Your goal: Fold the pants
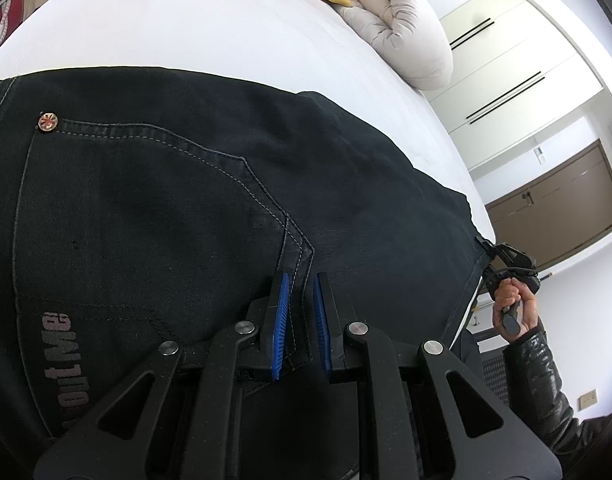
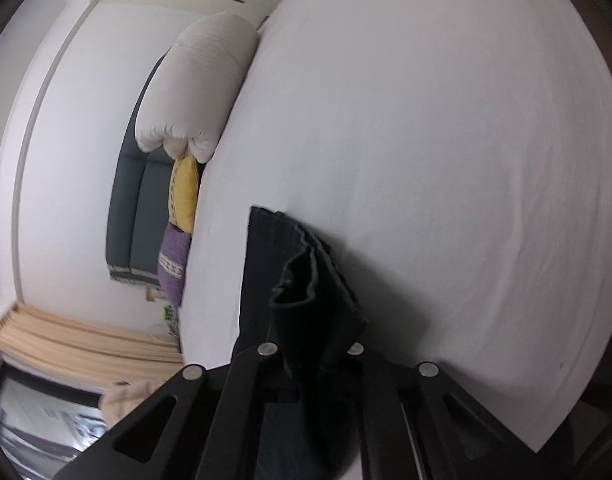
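1. L gripper (image 1: 300, 320): fingers narrow, pinching seam of black jeans (image 1: 186, 208) spread on bed (image 1: 226, 28) ahead of the fingers.
2. R gripper (image 2: 317, 344): fingers clamped on bunched leg hem (image 2: 306, 280).
3. Risk: thick hem wad may slip out → fold skews.

Left wrist view: bright, sharp, even daylight; white bed (image 1: 210, 28) near glare, dark pants (image 1: 154, 208) losing detail. Right wrist view: dimmer, motion-blurred throughout. Both show strong fisheye bending and black corners.
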Available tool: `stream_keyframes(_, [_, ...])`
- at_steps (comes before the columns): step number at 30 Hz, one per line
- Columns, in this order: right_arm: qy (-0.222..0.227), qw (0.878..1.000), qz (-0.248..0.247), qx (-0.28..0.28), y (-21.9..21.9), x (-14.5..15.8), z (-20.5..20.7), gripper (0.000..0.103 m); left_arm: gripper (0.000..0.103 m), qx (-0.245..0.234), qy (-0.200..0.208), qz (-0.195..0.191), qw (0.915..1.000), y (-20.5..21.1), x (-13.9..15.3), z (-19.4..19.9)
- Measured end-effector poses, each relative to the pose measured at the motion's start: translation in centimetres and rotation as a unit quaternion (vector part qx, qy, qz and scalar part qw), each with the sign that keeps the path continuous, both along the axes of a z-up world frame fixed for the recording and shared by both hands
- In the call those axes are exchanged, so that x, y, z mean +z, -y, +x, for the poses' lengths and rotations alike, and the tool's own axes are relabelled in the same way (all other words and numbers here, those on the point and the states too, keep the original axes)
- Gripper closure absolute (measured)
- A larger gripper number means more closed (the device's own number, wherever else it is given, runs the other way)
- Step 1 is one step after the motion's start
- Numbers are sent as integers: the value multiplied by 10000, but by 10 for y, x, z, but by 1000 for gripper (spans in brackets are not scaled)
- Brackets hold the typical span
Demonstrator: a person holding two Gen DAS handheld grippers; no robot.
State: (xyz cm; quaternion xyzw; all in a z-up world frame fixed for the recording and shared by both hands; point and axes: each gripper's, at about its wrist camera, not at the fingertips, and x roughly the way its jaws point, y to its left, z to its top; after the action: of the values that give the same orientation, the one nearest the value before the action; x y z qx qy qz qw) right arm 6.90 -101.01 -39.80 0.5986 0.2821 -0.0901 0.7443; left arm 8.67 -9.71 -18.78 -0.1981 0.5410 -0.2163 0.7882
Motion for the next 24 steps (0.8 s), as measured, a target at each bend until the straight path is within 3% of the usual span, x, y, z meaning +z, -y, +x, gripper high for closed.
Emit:
stream_keyframes(3, [70, 9994, -313, 103, -18, 19, 4, 98, 89, -1, -4, 0, 10000, -1, 0, 0])
stream_keyframes(5, [86, 9957, -818, 428, -42, 41, 10, 97, 89, 17, -17, 1, 10000, -2, 0, 0])
stream_keyframes(7, [35, 9845, -1465, 968, -79, 64, 21, 97, 89, 56, -58, 11, 10000, -2, 2, 1])
stream_keyframes(8, [-17, 9708, -1973, 1366, -106, 76, 27, 97, 89, 70, -76, 41, 9999, -3, 5, 2])
stream_keyframes(10, [-197, 9254, -3068, 2217, -168, 92, 38, 97, 89, 62, -101, 167, 9998, 1, 11, 3])
stream_keyframes(12, [-466, 8521, -4122, 3192, -241, 87, 44, 98, 88, 2, -141, 136, 9998, 7, 16, 6])
stream_keyframes(13, [-565, 8241, -4448, 3462, -265, 82, 44, 98, 86, -10, -177, 50, 9998, 9, 17, 7])
stream_keyframes(14, [-659, 7947, -4771, 3695, -289, 72, 43, 97, 73, -20, -229, -76, 9997, 12, 18, 9])
stream_keyframes(15, [-741, 7815, -4928, 3754, -300, 65, 43, 96, 43, -30, -281, -190, 9994, 15, 18, 11])
stream_keyframes(17, [-847, 7723, -5121, 3663, -310, 58, 41, 96, 17, 8, -293, -467, 9985, 21, 20, 16])
stream_keyframes(20, [-809, 7732, -5173, 3578, -310, 62, 37, 96, 13, 2, -444, -792, 9959, 35, 22, 31])
stream_keyframes(24, [-772, 7417, -5633, 3560, -322, 65, 31, 96, 13, -156, -813, -1287, 9882, 67, 16, 61])
